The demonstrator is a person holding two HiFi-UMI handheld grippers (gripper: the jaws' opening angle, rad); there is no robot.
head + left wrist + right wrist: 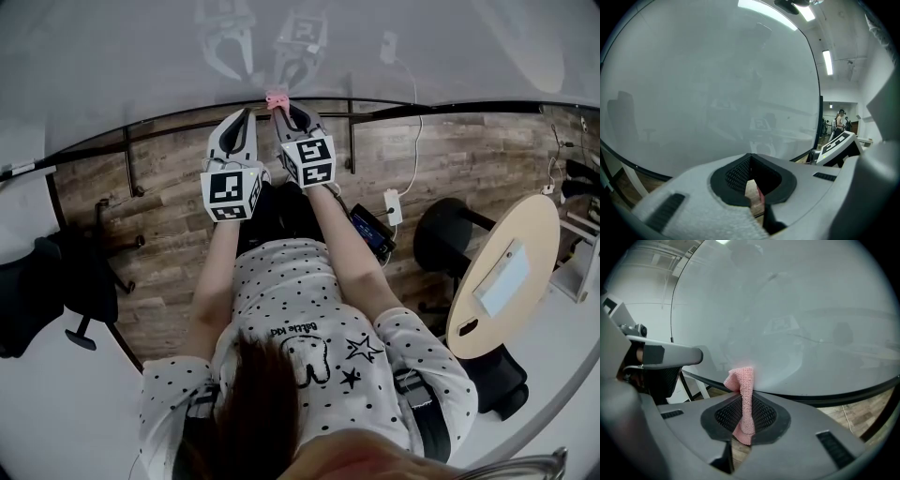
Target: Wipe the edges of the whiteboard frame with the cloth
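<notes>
Wiping the lower edge of the whiteboard frame (834,401) with the cloth (743,380)
Right gripper (743,420) is pinching the cloth against the frame; left gripper (752,187) is hovering nearly closed, empty — pressing steadily while sliding should help.

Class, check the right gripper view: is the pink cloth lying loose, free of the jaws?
No: the jaws of the right gripper pinch the pink cloth, whose top end reaches the whiteboard frame.
</notes>
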